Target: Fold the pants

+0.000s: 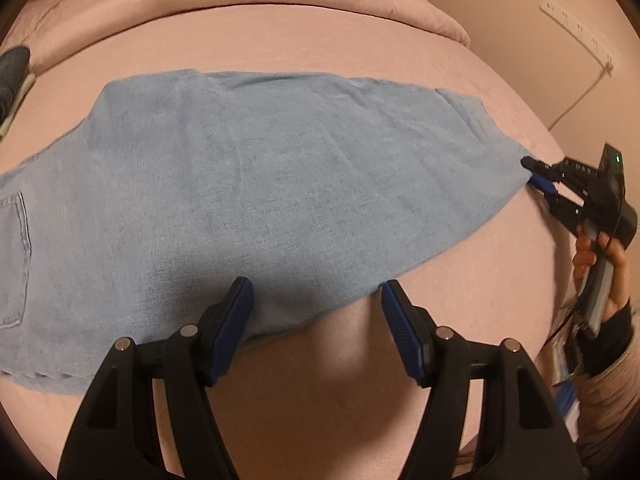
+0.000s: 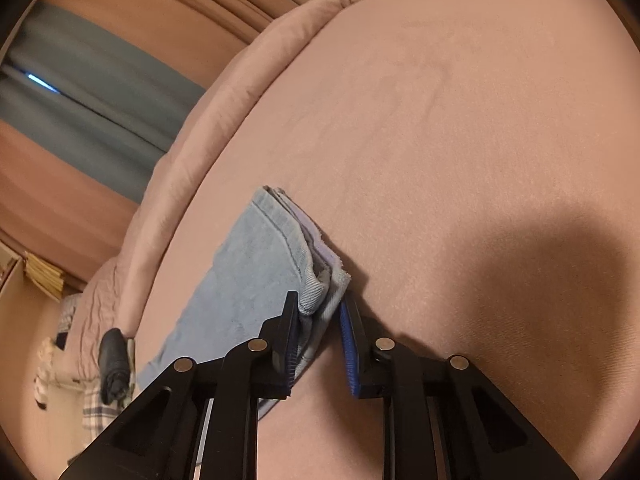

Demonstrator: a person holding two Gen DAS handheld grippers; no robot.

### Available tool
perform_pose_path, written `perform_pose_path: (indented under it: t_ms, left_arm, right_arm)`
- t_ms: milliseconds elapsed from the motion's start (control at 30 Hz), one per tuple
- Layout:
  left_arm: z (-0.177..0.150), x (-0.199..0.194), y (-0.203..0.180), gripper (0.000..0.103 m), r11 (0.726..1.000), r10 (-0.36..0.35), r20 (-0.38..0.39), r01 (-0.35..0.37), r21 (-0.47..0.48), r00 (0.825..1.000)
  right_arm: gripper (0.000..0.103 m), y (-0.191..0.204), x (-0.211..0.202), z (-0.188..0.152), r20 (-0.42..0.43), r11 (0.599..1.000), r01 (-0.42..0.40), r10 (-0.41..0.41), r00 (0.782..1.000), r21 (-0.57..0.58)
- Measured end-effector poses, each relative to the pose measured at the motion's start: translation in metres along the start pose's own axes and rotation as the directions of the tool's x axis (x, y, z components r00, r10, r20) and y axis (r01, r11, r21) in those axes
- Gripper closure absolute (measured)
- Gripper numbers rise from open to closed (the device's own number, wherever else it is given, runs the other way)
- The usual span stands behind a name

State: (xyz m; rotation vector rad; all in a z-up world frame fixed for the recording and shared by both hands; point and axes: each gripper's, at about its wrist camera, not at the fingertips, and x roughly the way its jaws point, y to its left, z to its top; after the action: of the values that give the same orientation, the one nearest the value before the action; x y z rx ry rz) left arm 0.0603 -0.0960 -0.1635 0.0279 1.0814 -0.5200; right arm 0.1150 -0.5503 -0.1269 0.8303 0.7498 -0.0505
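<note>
A: Pants lie flat across the bed, legs stacked, hems at 3 o'clock. Left tongs wide, poised over the near edge, gripping nothing.

B: Right tongs narrow around the hem corner; probably pinching, contact partly hidden.

A: Step: lengthwise fold seems done. Next move calls for carrying hems toward 9 o'clock, the waist.

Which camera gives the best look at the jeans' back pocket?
The left wrist view. There the back pocket shows at the far left of the pants, its stitched edge plain to see. The right wrist view shows only the hem end of the pants by the right gripper; no pocket is visible there.
</note>
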Motion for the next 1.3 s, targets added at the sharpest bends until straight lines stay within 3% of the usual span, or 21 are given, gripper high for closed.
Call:
perform_pose_path:
  t_ms: [133,233,367,533,600,767,833,933,967,1000,1100,1233,1300]
  left_arm:
    - [0.002,-0.004,0.005,0.037,0.998,-0.046,0.002,0.046,-0.053,0.999]
    - [0.006,-0.007,0.008,0.037,0.993,-0.082,0.007,0.083,-0.084,0.997]
    - [0.014,-0.015,0.011,0.036,0.969,-0.193,0.046,0.198,-0.145,0.98]
    - [0.021,-0.023,0.016,0.036,0.893,-0.355,0.127,0.376,-0.246,0.926]
    - [0.023,-0.026,0.021,0.036,0.878,-0.354,0.161,0.387,-0.282,0.921]
    - [0.029,-0.008,0.029,0.031,0.802,-0.418,0.19,0.459,-0.382,0.888]
    - [0.031,0.003,0.029,0.031,0.776,-0.44,0.197,0.481,-0.407,0.876]
    - [0.03,0.014,0.038,0.033,0.726,-0.471,0.226,0.52,-0.451,0.853]
    - [0.027,0.011,0.046,0.038,0.714,-0.469,0.232,0.521,-0.468,0.852]
    - [0.027,0.012,0.05,0.051,0.708,-0.464,0.238,0.518,-0.479,0.853]
    - [0.024,0.005,0.064,0.075,0.71,-0.434,0.254,0.502,-0.494,0.864]
    - [0.024,-0.014,0.077,0.083,0.729,-0.377,0.31,0.486,-0.482,0.873]
    - [0.029,-0.022,0.082,0.086,0.744,-0.352,0.329,0.476,-0.469,0.876]
  right_arm:
    - [0.085,0.024,-0.015,-0.001,0.061,0.993,-0.008,0.016,0.998,-0.121]
    - [0.085,0.059,-0.025,-0.006,0.097,0.962,-0.006,0.033,0.995,-0.271]
    - [0.085,0.113,-0.031,-0.03,0.118,0.872,-0.001,0.067,0.991,-0.49]
    - [0.085,0.166,-0.022,-0.079,0.044,0.738,-0.066,0.129,0.991,-0.671]
    - [0.085,0.178,-0.014,-0.102,0.005,0.685,-0.085,0.128,0.992,-0.724]
    - [0.085,0.194,0.0,-0.161,-0.114,0.556,-0.161,0.119,0.986,-0.815]
    - [0.085,0.197,0.004,-0.178,-0.143,0.516,-0.177,0.106,0.984,-0.838]
    - [0.085,0.2,0.006,-0.192,-0.172,0.488,-0.2,0.103,0.98,-0.849]
    - [0.085,0.202,0.006,-0.193,-0.185,0.488,-0.215,0.109,0.977,-0.846]
    - [0.085,0.202,0.005,-0.193,-0.19,0.488,-0.221,0.113,0.975,-0.845]
    - [0.085,0.207,0.001,-0.196,-0.19,0.476,-0.23,0.132,0.973,-0.849]
    - [0.085,0.218,0.001,-0.199,-0.206,0.469,-0.264,0.173,0.963,-0.843]
    - [0.085,0.223,0.0,-0.205,-0.215,0.446,-0.278,0.187,0.959,-0.851]
